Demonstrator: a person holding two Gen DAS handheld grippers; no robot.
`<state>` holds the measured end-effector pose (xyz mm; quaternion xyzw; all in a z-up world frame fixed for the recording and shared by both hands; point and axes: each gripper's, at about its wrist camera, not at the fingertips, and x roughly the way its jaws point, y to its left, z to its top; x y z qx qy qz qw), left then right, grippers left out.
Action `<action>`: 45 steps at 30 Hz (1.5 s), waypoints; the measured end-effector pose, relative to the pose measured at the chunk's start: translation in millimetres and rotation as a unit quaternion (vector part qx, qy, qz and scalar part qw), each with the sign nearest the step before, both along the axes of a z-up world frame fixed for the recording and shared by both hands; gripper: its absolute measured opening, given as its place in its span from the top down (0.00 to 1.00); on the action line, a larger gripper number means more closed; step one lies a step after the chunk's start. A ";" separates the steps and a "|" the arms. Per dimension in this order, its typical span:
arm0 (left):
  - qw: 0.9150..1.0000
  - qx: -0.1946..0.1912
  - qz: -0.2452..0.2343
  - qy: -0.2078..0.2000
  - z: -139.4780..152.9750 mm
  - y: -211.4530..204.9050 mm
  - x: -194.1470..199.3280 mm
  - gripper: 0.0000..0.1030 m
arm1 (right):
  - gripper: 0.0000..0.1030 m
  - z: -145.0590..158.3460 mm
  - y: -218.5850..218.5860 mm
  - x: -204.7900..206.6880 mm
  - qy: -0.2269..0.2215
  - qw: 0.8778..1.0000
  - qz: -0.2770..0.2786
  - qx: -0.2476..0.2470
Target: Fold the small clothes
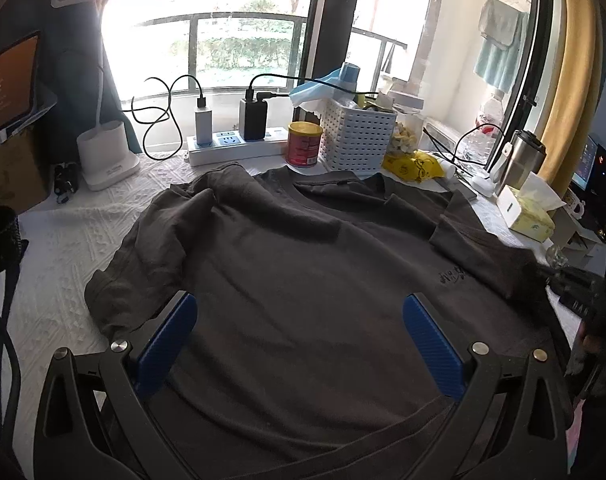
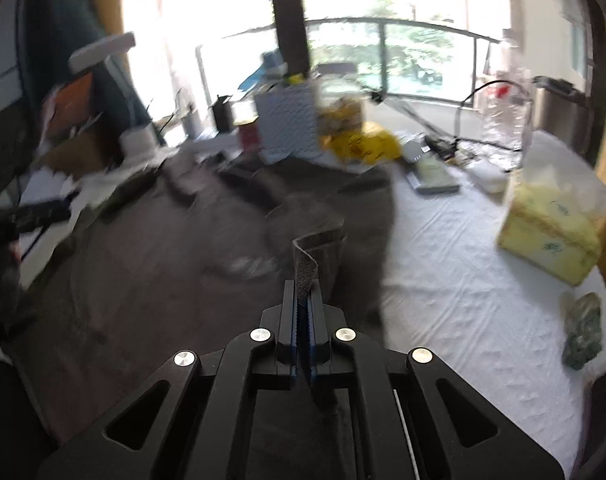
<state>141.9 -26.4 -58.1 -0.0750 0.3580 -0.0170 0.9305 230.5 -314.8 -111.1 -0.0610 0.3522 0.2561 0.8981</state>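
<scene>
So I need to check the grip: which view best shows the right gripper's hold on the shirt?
The right wrist view: the right gripper is shut on a fold of the shirt. The left wrist view shows the shirt spread flat, not that grip.

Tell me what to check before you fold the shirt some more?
1. Right tongs pinching the shirt edge: ok, fabric is clamped between them.
2. Left tongs ready: ok, wide open above the shirt, holding nothing.
3. Shirt flat: not ok, left sleeve is bunched and wrinkled.
4. Can and basket away from the collar: not ok, they sit right at it.
5. Room on the cloth beside the shirt: ok.
</scene>
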 end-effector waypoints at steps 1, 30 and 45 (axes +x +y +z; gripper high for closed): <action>1.000 0.000 -0.001 0.000 -0.3 0.4 -1.7 0.02 | 0.95 -3.0 3.6 -3.1 0.003 1.000 0.004 -0.004; 0.999 -0.015 0.035 0.005 -9.2 64.0 -28.9 0.02 | 0.57 -36.4 57.6 12.4 0.097 0.995 -0.025 0.006; 0.995 -0.011 0.093 0.025 -25.3 153.9 -0.3 0.02 | 0.57 -28.0 122.5 21.3 0.095 0.995 0.026 -0.026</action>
